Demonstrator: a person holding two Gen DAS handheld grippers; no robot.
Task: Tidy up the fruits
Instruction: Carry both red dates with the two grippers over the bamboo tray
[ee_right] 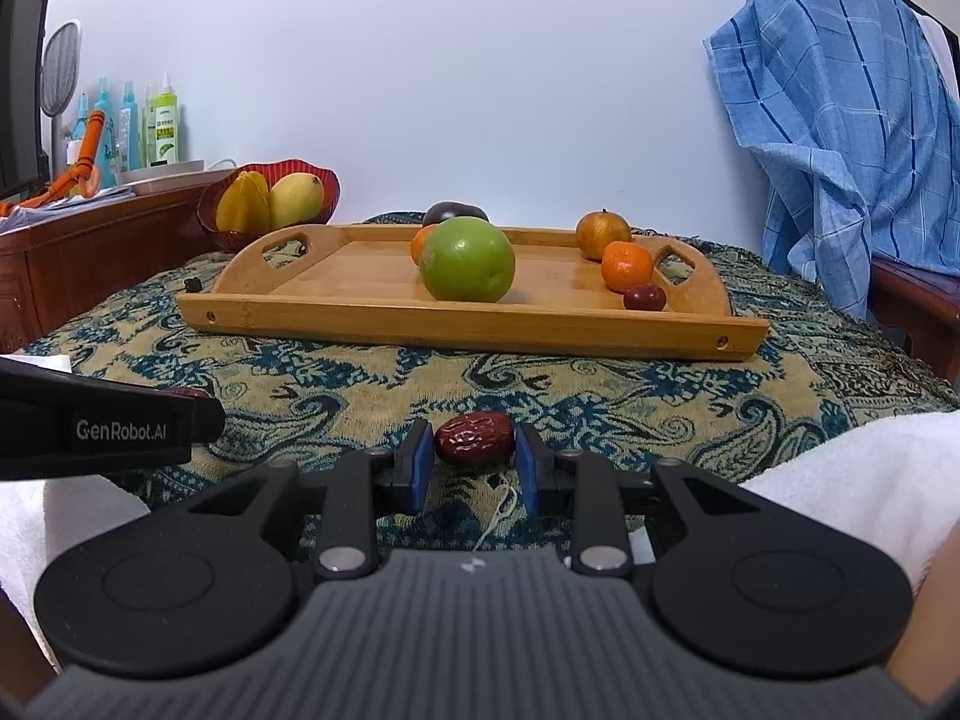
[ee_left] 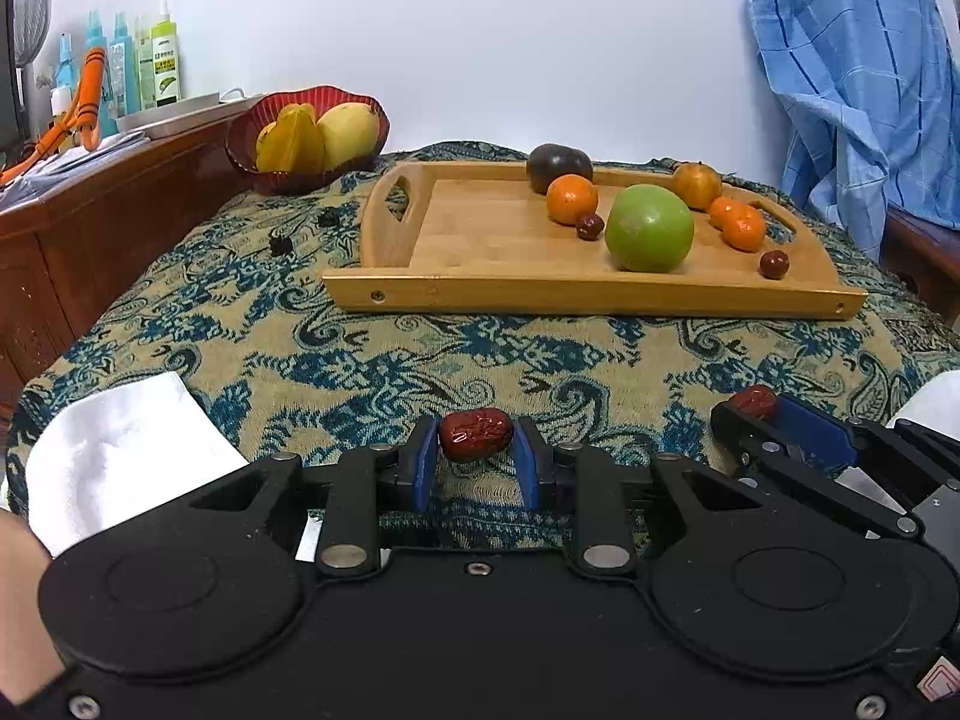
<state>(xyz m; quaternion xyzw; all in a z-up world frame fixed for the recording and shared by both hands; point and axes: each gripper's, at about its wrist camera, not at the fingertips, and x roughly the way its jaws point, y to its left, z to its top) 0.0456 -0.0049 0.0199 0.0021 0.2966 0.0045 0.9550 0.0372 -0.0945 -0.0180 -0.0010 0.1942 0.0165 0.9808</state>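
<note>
On the bench [ee_left: 420,360], paisley cloth | rear centre: wooden tray [ee_left: 540,294] bearing loose fruit | rear left: red bowl [ee_left: 240,144] with yellow fruit | wall: white; blue cloth [ee_left: 852,60] hanging right | left claw [ee_left: 476,450] clenched on red date [ee_left: 476,433] | right claw [ee_right: 474,456] clenched on second date [ee_right: 474,438]

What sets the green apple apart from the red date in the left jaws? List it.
The green apple is big, smooth and round; the red date is small, wrinkled and oblong. The apple sits free on the wooden tray; the date is gripped in the left gripper. Both are fruit.
</note>
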